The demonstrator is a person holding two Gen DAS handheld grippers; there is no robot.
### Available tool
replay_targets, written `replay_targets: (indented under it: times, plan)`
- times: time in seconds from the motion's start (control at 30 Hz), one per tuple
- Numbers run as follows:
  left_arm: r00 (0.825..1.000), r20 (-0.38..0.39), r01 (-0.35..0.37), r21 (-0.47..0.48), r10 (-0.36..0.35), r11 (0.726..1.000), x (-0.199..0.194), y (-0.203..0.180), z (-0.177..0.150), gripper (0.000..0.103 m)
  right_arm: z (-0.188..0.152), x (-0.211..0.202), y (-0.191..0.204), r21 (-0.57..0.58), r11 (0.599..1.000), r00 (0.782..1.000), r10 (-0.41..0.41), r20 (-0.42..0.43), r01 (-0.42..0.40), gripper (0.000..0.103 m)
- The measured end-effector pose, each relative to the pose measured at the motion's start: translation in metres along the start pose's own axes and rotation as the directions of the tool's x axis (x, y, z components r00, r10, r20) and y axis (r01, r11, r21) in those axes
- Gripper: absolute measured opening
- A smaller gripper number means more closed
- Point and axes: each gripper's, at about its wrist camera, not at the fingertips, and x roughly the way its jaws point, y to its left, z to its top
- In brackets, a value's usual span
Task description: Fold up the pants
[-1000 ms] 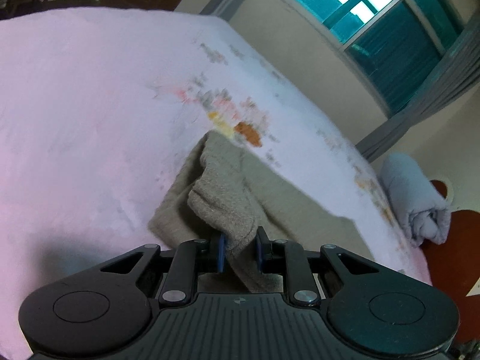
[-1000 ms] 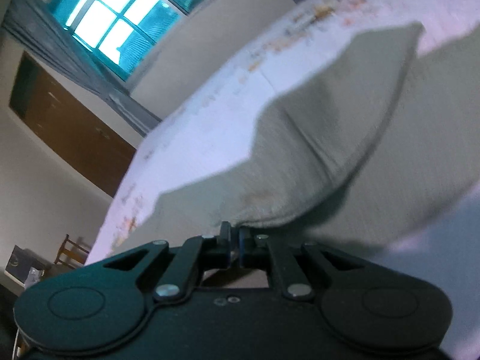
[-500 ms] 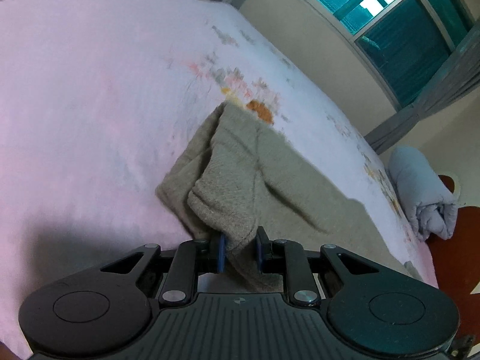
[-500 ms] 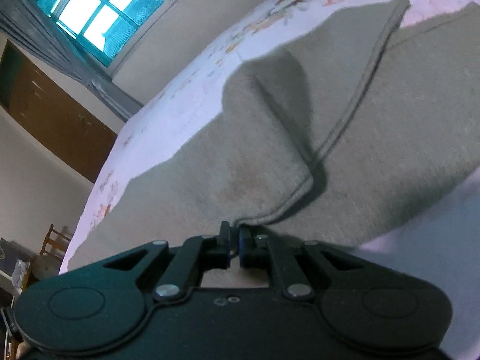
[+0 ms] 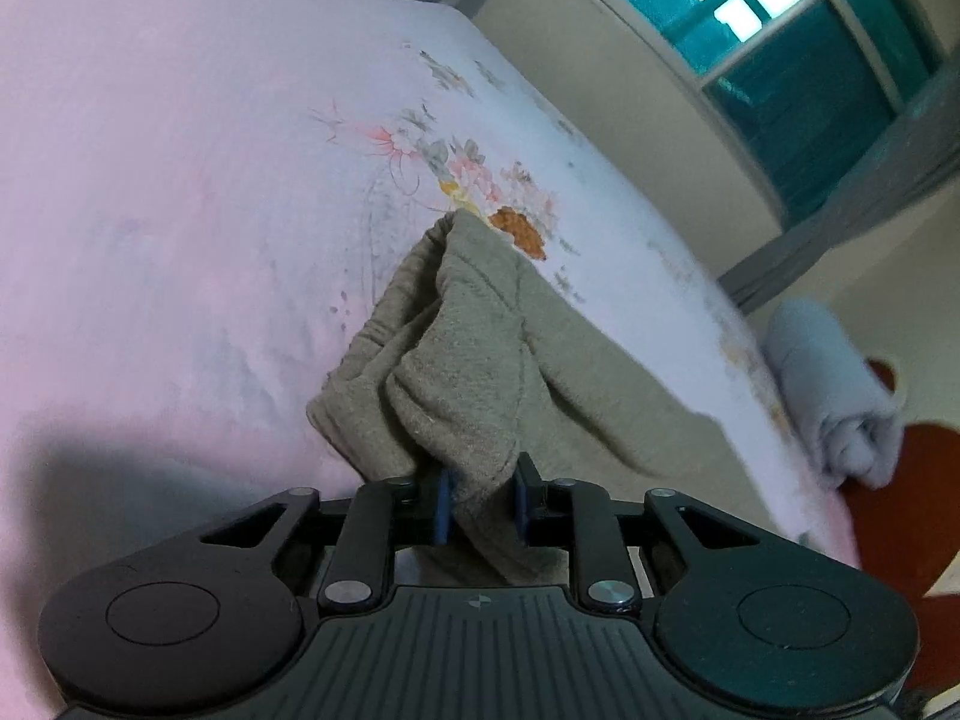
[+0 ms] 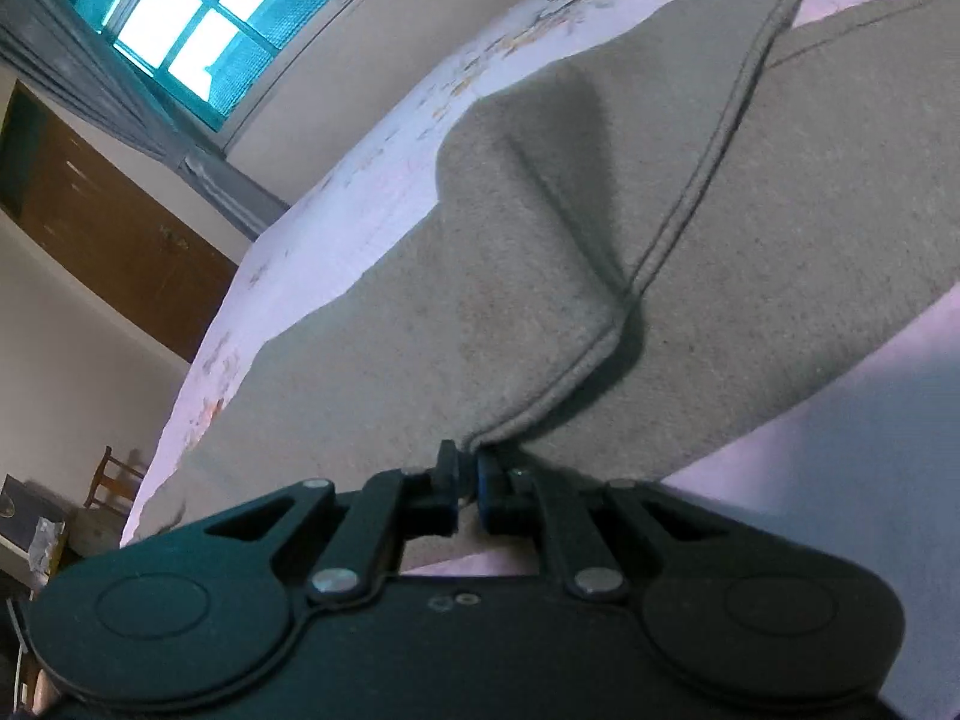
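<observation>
Pants mid-fold on the bed, both grippers hanging onto an edge

Going left to right: the left gripper is pinching a bunched wad of the grey-green pants, thick fabric wedged between its blue pads, with that end humped up over the bed and the floral sheet showing past it. The right gripper has its jaws pressed nearly together on the thin hem at a corner of the pants, and that flap is draped over the flat layer underneath. So I'd say one fold is being laid down but isn't finished: both ends are gripped, nothing's smoothed, and the left end looks pretty crumpled. Setting it flat, letting go and probably another fold are left.
</observation>
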Motion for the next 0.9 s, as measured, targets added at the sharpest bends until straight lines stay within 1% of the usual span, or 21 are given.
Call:
replay_targets:
  times: [0.07,0.13,0.17,0.2,0.23,0.3,0.37,0.43,0.53,0.6,0.67,0.73,0.77,0.8,0.83,0.9]
  plan:
    - [1.000,0.008,0.012,-0.003,-0.012,1.000,-0.005,-0.001,-0.003,0.031,0.002,0.001,0.004,-0.010,1.000,1.000,-0.003,-0.010,0.003,0.000]
    - [0.999,0.026,0.019,0.007,-0.019,1.000,-0.013,-0.006,-0.004,0.048,0.008,0.002,0.005,0.003,1.000,0.999,0.019,-0.038,-0.019,0.005]
    - [0.999,0.044,-0.002,0.026,0.001,1.000,-0.020,-0.011,-0.005,0.088,0.009,-0.004,0.003,0.011,1.000,0.999,0.024,-0.039,-0.023,0.012]
    - [0.995,0.066,-0.072,0.045,0.069,0.996,-0.024,-0.018,-0.005,0.102,0.012,-0.013,0.001,0.010,1.000,0.999,0.026,-0.021,-0.026,0.016]
    - [0.984,0.109,-0.149,0.073,0.141,0.986,-0.031,-0.024,-0.007,0.103,0.015,-0.024,-0.001,0.004,1.000,1.000,0.024,0.002,-0.024,0.023]
    - [0.973,0.142,-0.200,0.120,0.183,0.972,-0.041,-0.033,-0.008,0.103,0.022,-0.042,-0.007,-0.002,1.000,0.999,0.028,0.041,-0.028,0.025]
    - [0.957,0.185,-0.255,0.161,0.224,0.954,-0.047,-0.045,-0.011,0.103,0.029,-0.057,-0.015,0.000,1.000,0.996,0.026,0.089,-0.026,0.025]
    - [0.944,0.236,-0.284,0.223,0.231,0.933,-0.047,-0.064,-0.014,0.103,0.041,-0.073,-0.026,0.011,1.000,0.990,0.005,0.138,-0.006,0.025]
    - [0.936,0.278,-0.301,0.303,0.218,0.904,-0.031,-0.096,-0.024,0.103,0.062,-0.084,-0.041,0.049,0.999,0.976,-0.031,0.216,0.020,0.024]
    - [0.935,0.273,-0.315,0.338,0.228,0.887,-0.012,-0.115,-0.032,0.103,0.079,-0.087,-0.054,0.085,0.996,0.965,-0.060,0.254,0.040,0.024]
    - [0.943,0.256,-0.302,0.393,0.213,0.868,0.001,-0.135,-0.041,0.103,0.095,-0.085,-0.066,0.119,0.991,0.955,-0.094,0.282,0.062,0.023]
    - [0.943,0.244,-0.316,0.455,0.224,0.833,0.021,-0.153,-0.055,0.103,0.111,-0.076,-0.079,0.167,0.984,0.949,-0.107,0.298,0.058,0.023]
    - [0.943,0.239,-0.321,0.472,0.231,0.821,0.025,-0.160,-0.064,0.103,0.119,-0.073,-0.088,0.198,0.979,0.944,-0.117,0.307,0.057,0.023]
    - [0.939,0.235,-0.336,0.478,0.250,0.811,0.030,-0.167,-0.070,0.103,0.128,-0.068,-0.099,0.233,0.971,0.941,-0.130,0.312,0.057,0.022]
    - [0.936,0.226,-0.349,0.477,0.270,0.807,0.035,-0.174,-0.076,0.103,0.135,-0.061,-0.106,0.257,0.965,0.939,-0.139,0.315,0.056,0.022]
    - [0.943,0.233,-0.324,0.490,0.237,0.809,0.029,-0.190,-0.093,0.103,0.149,-0.050,-0.124,0.300,0.952,0.935,-0.155,0.319,0.056,0.022]
